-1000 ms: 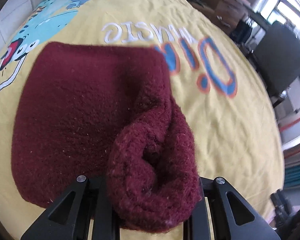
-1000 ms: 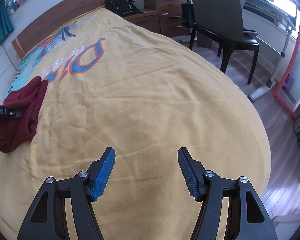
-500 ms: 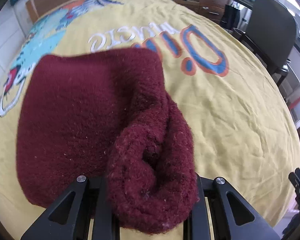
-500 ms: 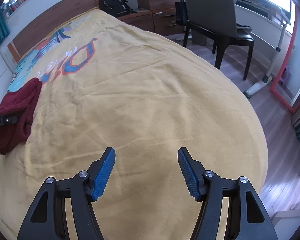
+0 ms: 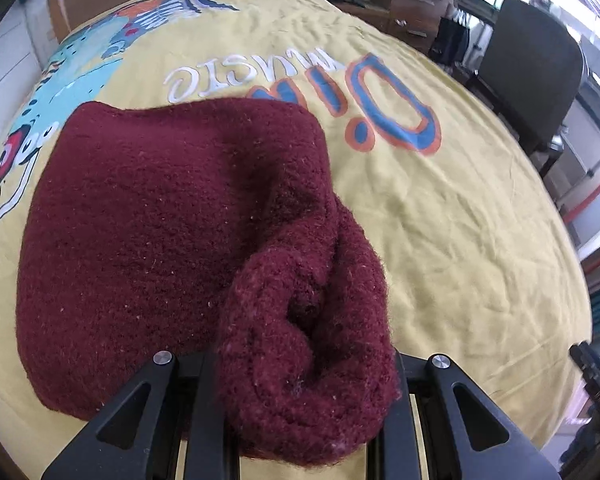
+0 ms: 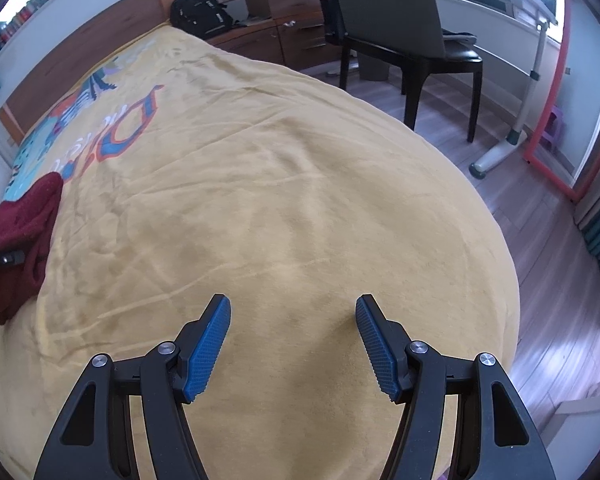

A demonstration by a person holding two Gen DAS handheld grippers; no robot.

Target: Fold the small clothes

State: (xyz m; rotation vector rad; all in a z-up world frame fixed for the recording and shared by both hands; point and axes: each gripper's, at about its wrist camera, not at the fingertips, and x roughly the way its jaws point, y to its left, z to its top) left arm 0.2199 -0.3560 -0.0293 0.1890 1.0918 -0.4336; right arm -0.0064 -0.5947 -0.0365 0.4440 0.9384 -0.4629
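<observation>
A dark red knitted garment (image 5: 160,220) lies on the yellow bed cover (image 5: 440,240). My left gripper (image 5: 304,392) is shut on a bunched edge of it, and the bunch hides the fingertips. The rest of the garment spreads flat beyond the gripper, to the left. In the right wrist view the garment (image 6: 18,236) shows at the far left with the left gripper (image 6: 0,260) on it. My right gripper (image 6: 294,344) is open and empty above bare cover, its blue pads (image 6: 208,348) wide apart.
The cover carries a printed cartoon and lettering (image 5: 300,84) near the wooden headboard (image 6: 80,56). A black chair (image 6: 400,32), drawers (image 6: 288,8) and a backpack (image 6: 200,12) stand beyond the bed's right side. Wooden floor (image 6: 540,220) lies right of the bed edge.
The left gripper has kept its hold on the garment and shifted slightly, with the garment's flat part spreading wider in view. The right gripper stays open and has drifted a little.
</observation>
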